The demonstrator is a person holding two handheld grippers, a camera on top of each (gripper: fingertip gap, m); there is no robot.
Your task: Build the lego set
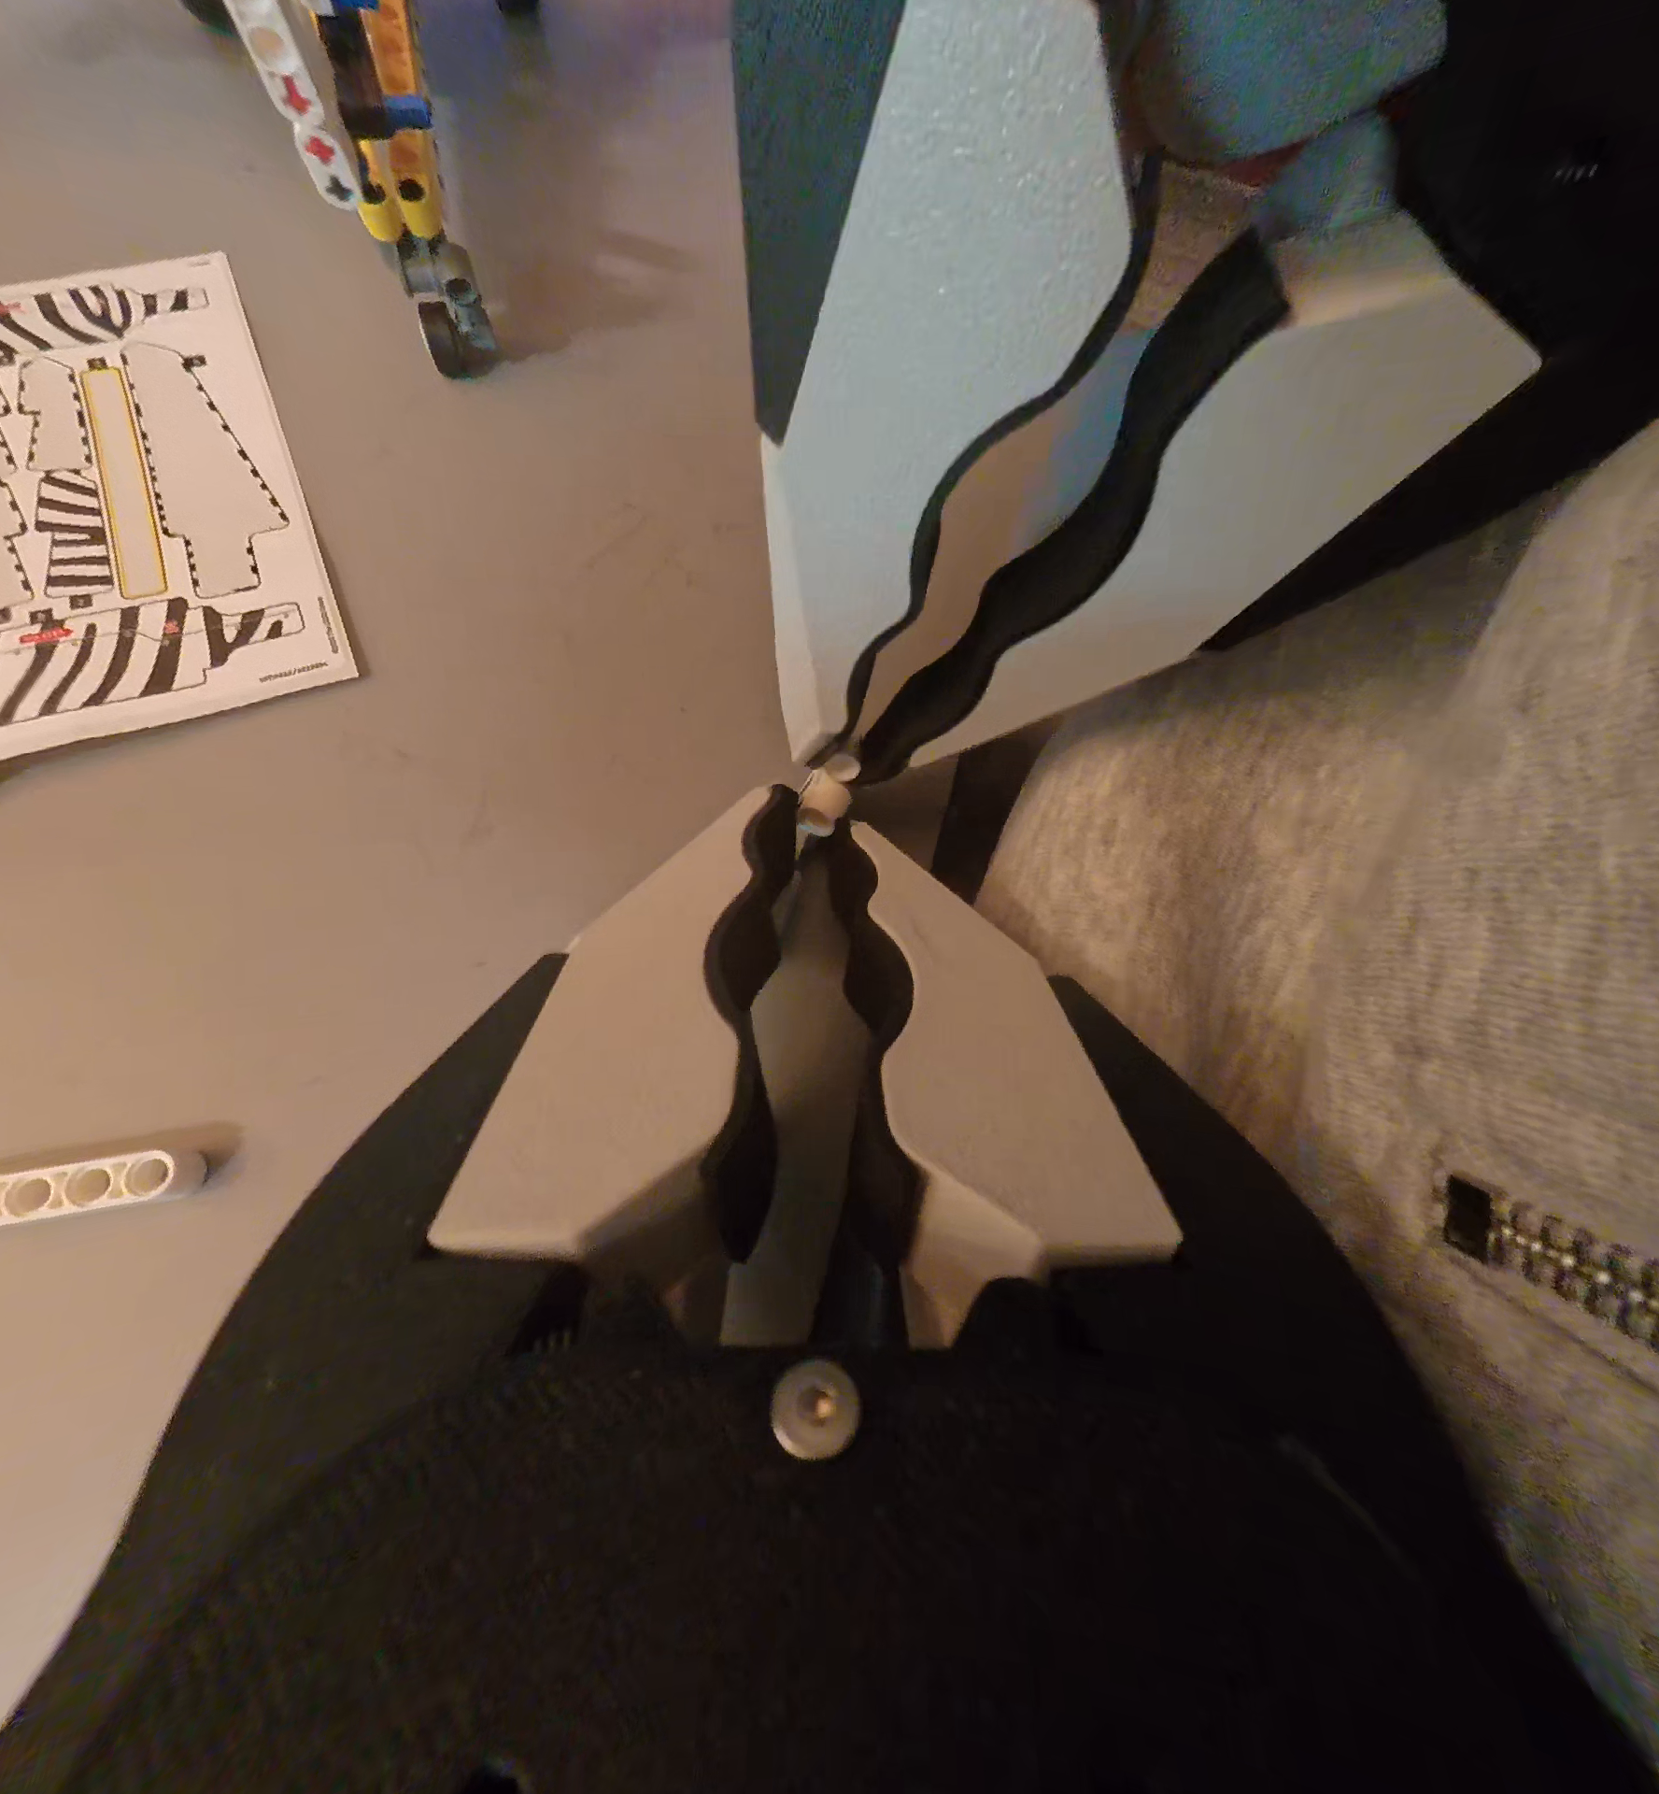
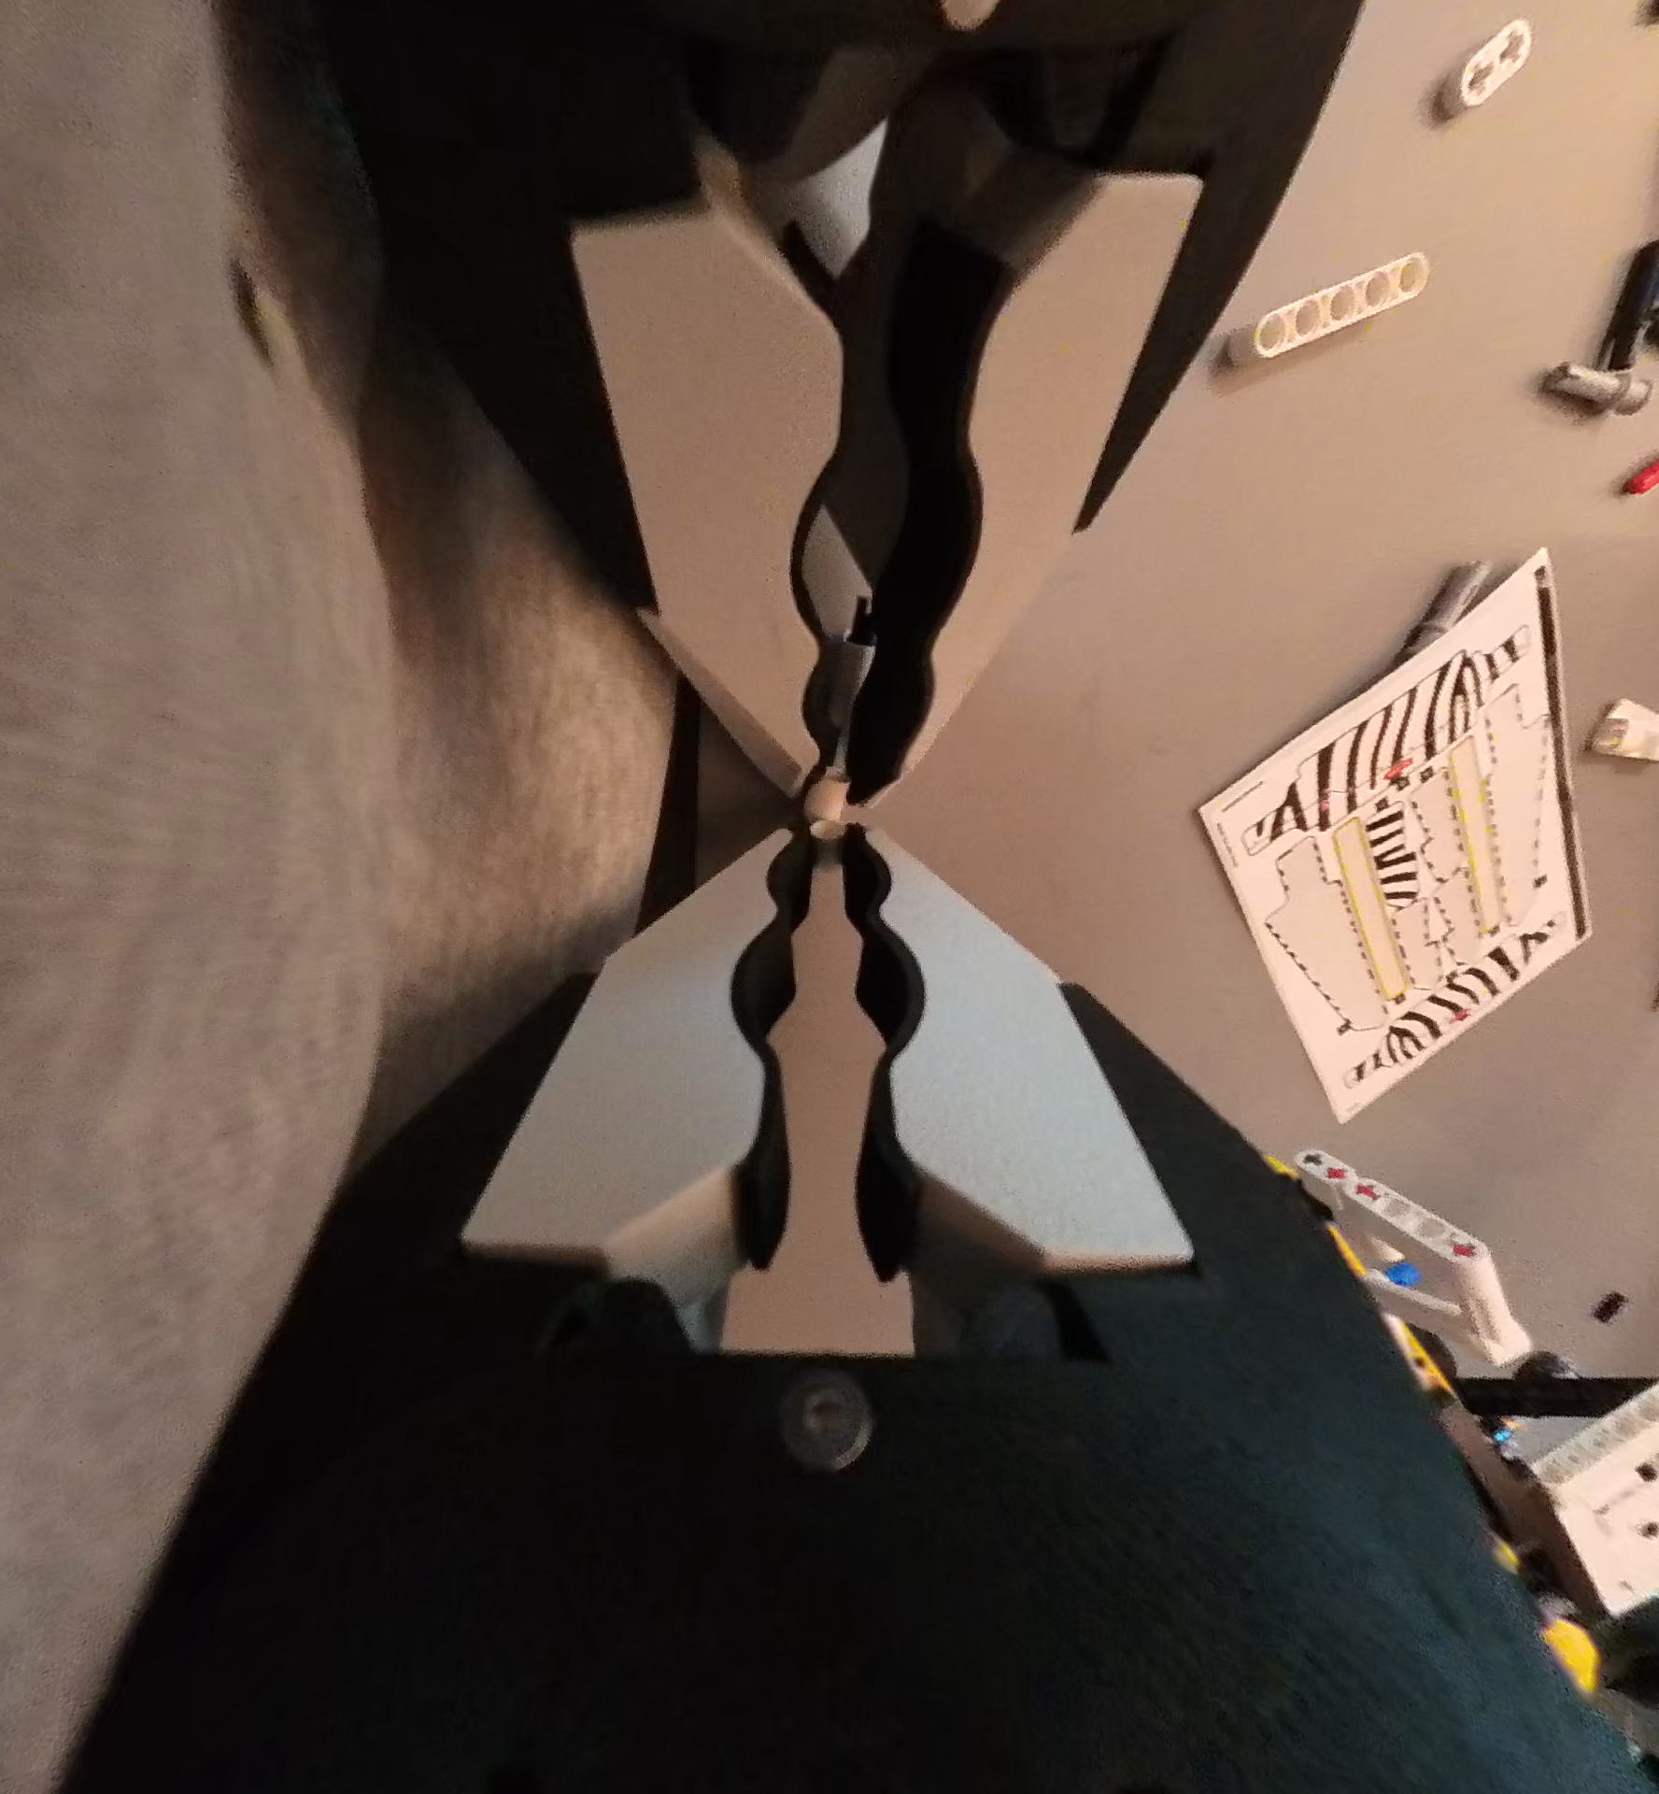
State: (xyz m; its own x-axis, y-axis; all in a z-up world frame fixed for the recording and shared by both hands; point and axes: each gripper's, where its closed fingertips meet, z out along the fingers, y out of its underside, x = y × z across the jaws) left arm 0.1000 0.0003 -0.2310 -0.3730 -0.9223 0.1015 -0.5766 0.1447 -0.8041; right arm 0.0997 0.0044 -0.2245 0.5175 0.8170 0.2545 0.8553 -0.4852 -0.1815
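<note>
- Left wrist view: left gripper (image 1: 818,825) clamped at its tips on a small tan peg (image 1: 824,801), met tip to tip by right gripper (image 2: 826,843), likewise pinched on the peg's other end, likely to hand it over or press it onto a dark axle (image 2: 850,650).
- Held in mid-air before a grey sweater (image 1: 1389,971), above grey table (image 1: 515,874).
- Farther out: sticker sheet (image 1: 107,505), white beam (image 1: 69,1189), half-built model (image 2: 1583,1476), parked aside to keep working room.

Flat paper sticker sheet (image 1: 117,505) is white with black zebra stripes and yellow bars; the smooth desk (image 1: 534,602) is plain grey; the long holed plastic beam (image 1: 69,1189) is white.
</note>
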